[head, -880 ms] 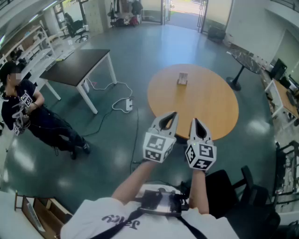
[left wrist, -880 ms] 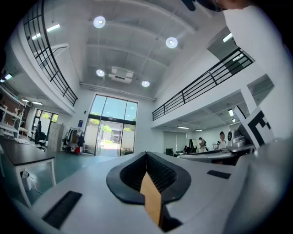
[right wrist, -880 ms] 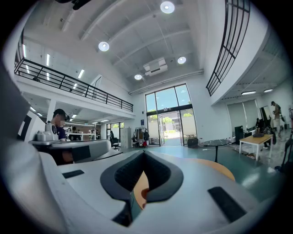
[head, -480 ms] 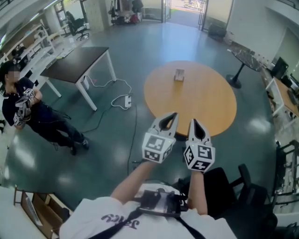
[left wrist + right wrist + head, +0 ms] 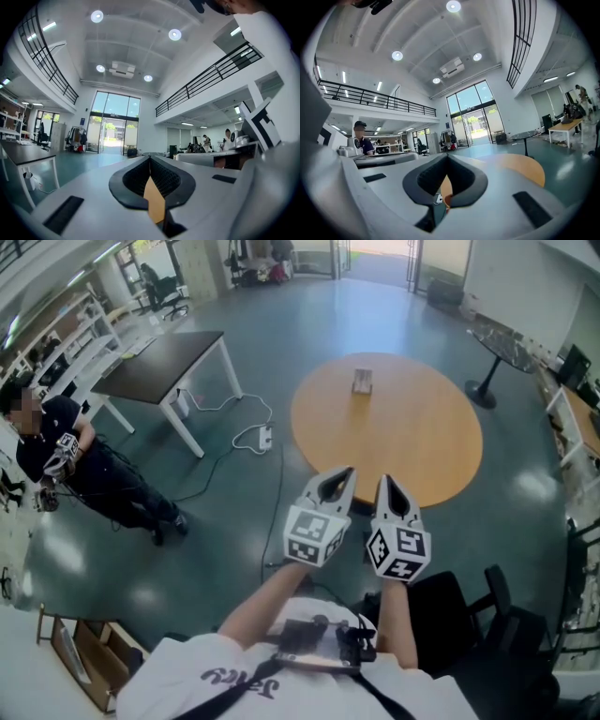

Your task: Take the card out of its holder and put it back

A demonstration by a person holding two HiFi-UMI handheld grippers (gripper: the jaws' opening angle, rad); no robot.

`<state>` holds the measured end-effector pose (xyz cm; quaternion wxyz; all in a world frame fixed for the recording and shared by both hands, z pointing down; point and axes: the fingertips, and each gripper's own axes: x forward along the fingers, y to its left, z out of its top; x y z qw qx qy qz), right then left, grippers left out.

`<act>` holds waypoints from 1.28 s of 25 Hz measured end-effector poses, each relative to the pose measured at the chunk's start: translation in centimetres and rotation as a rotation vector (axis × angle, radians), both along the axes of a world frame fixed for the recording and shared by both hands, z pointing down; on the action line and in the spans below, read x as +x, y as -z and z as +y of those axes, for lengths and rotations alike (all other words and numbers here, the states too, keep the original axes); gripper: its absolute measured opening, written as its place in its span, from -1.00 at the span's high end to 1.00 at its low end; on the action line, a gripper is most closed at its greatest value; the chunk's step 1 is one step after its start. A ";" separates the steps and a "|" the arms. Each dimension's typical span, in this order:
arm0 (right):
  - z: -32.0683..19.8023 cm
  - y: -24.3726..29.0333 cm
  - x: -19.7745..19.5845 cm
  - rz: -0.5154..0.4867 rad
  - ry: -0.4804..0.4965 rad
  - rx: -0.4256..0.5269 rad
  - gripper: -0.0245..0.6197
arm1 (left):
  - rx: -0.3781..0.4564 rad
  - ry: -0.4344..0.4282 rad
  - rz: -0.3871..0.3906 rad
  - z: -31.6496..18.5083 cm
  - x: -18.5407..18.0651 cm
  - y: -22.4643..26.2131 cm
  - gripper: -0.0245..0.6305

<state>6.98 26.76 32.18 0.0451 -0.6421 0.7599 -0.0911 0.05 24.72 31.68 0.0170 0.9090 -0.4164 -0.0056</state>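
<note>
Sitting at the far left of the head view, a person in dark clothes (image 5: pixel 70 460) faces a dark-topped table with white legs (image 5: pixel 159 367). To that table's right a white power strip (image 5: pixel 265 437) lies on the teal floor, its cable trailing away.

Nearer the middle, you hold your left gripper (image 5: pixel 348 472) out level in front of you. Its jaws are pressed together at the tips, with nothing between them. Just beside it, your right gripper (image 5: pixel 383 480) also points level, its jaws likewise closed and empty. The tips of both show against the near rim of the round wooden table (image 5: pixel 431 456).

The card holder (image 5: pixel 363 382) stands upright on the far side of that tabletop, well apart from both grippers. At this range it is too small to tell the card from the holder.

At lower right, a black chair (image 5: pixel 469 610) stands close by your side, with white desks (image 5: pixel 572 423) along the edge of the room beyond it.
</note>
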 end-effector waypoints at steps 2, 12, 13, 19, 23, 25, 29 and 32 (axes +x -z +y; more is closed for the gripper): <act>-0.7 -0.1 0.0 -0.005 0.002 -0.005 0.88 | 0.000 -0.008 -0.003 -0.7 0.4 0.0 0.90; -8.2 -3.2 2.3 0.062 -0.059 -0.075 0.88 | -0.017 -0.044 0.044 -10.3 3.3 -1.9 0.90; -9.6 -2.9 2.5 0.070 -0.064 -0.074 0.88 | -0.005 -0.045 0.047 -11.7 3.5 -1.4 0.90; -19.2 -0.5 2.5 0.070 -0.085 -0.026 0.88 | 0.087 -0.068 0.039 -21.0 3.8 2.2 0.90; -23.4 -1.4 2.5 0.060 -0.112 -0.039 0.88 | 0.058 -0.071 0.040 -25.5 3.0 1.0 0.90; -24.5 -2.3 2.3 0.062 -0.126 -0.060 0.88 | 0.016 -0.085 0.059 -26.9 2.8 -0.2 0.90; -26.0 -3.8 2.7 0.046 -0.152 -0.113 0.88 | -0.019 -0.127 0.052 -28.1 3.3 -1.1 0.90; -27.0 -4.3 2.9 0.041 -0.149 -0.129 0.88 | -0.044 -0.120 0.055 -29.3 3.4 -2.1 0.90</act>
